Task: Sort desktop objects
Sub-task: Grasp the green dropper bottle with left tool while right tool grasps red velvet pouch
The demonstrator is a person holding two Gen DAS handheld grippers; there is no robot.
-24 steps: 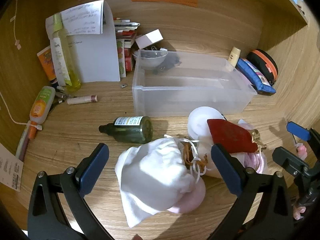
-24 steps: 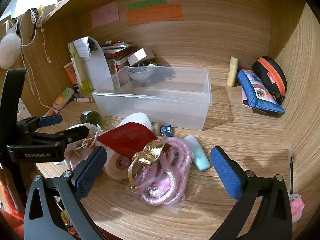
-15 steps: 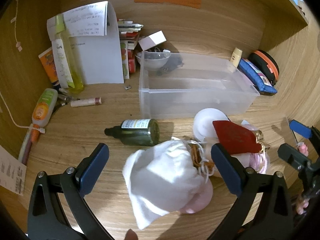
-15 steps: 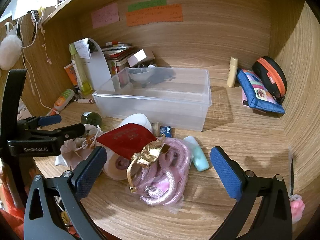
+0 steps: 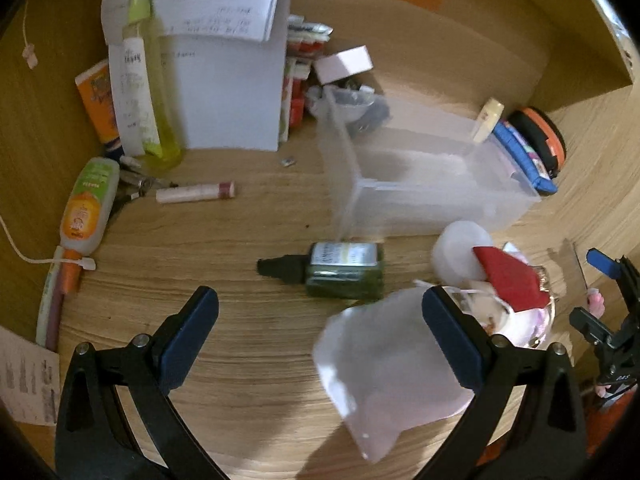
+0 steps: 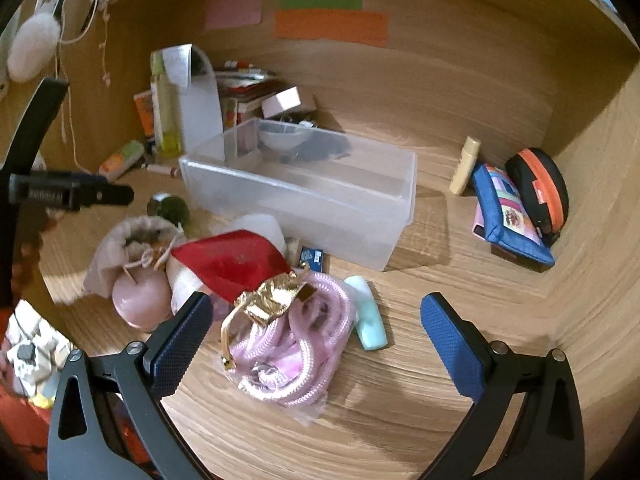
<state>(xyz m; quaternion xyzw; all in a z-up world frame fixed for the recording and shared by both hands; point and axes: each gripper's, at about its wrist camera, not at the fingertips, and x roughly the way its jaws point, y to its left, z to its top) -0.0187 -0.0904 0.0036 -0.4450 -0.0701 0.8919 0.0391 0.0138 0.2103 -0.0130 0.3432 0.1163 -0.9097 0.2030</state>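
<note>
Both pairs of jaws stand wide apart, gripping nothing. The left gripper hangs over bare desk, a dark green dropper bottle lying just beyond and a white drawstring pouch beside its right finger. The right gripper frames a coiled pink rope and a mint tube. The clear plastic bin sits behind.

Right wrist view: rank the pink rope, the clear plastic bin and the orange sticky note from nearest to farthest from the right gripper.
1. Pink rope: coiled on the desk just ahead of the open right gripper, toward its left finger.
2. Clear plastic bin: mid-desk, beyond the rope.
3. Orange sticky note: stuck on the back wall, farthest.
</note>
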